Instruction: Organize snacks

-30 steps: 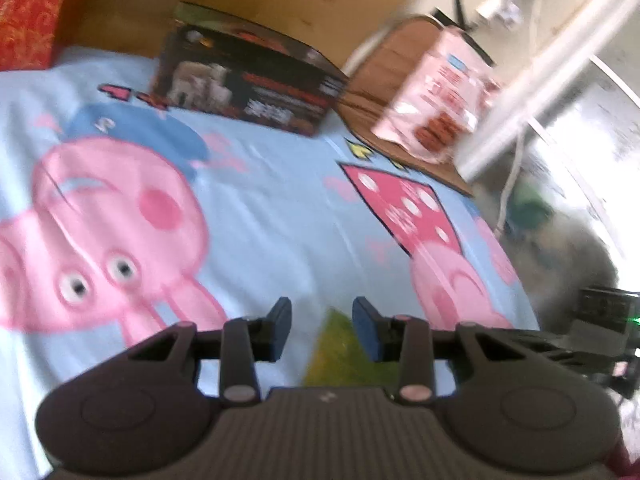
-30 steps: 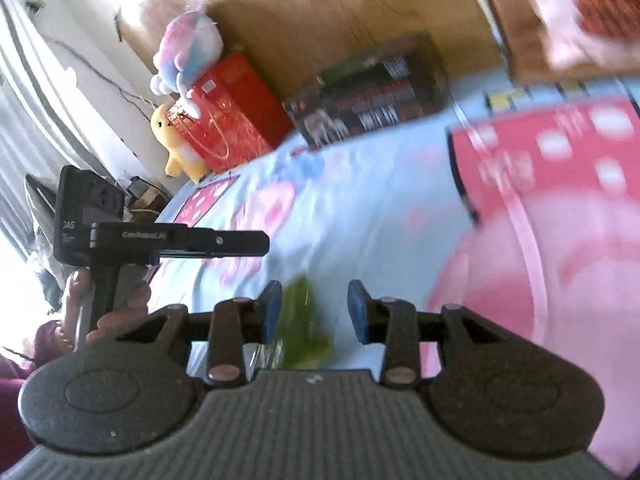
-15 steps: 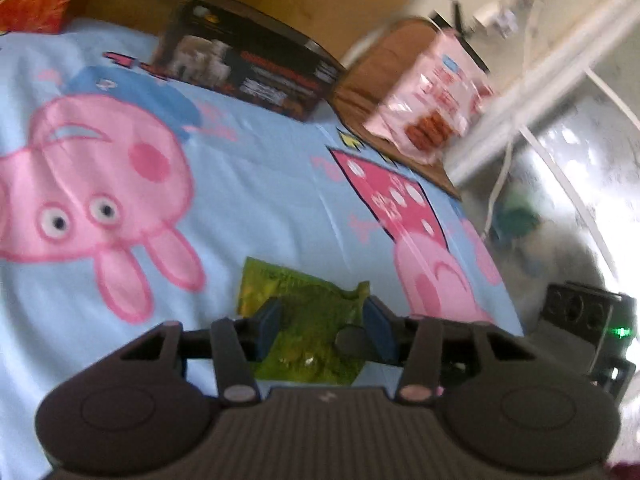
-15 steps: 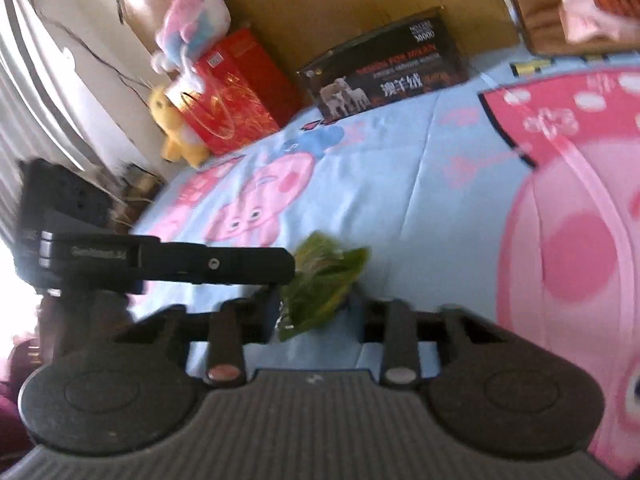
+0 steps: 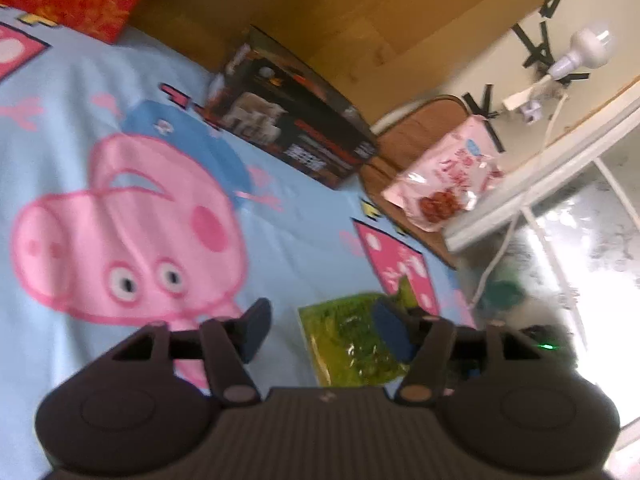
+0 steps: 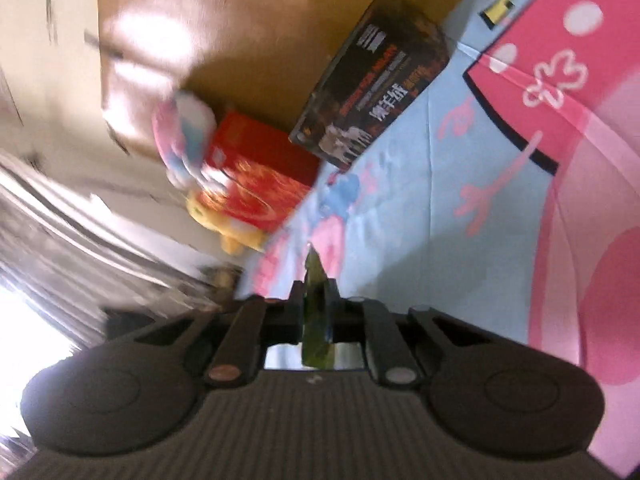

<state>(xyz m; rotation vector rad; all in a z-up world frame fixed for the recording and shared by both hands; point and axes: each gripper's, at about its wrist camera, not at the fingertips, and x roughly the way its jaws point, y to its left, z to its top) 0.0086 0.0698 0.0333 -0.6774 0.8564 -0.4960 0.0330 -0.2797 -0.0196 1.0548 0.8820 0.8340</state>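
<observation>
Fingers of the right tool (image 6: 314, 306) are pressed together on a green snack packet (image 6: 316, 320), which is held edge-on between the pads and lifted above the bed sheet (image 6: 420, 208); the left tool (image 5: 320, 334) is seen with its jaws spread wide and nothing between them, the same green snack packet (image 5: 348, 344) appearing just ahead of and beside its right-hand finger, with the other tool partly visible beyond it.

Transport is judged to be the step in hand: the packet has been picked up and is yet to be set down; a destination is called for next, and the wooden tray (image 5: 416, 144) far ahead and to the right of the left tool, where a pink snack bag (image 5: 444, 180) is already lying, is judged the likely place, so a carry across the sheet and a gentle release beside that bag would be needed.

Ahead of both tools a dark box (image 5: 296, 136) is standing against the wooden headboard (image 5: 360, 12); a red gift bag (image 6: 256, 176) and plush toys (image 6: 184, 132) are placed further left; the box is judged the only obstacle near the path, and the thin packet may slip if swung quickly.
</observation>
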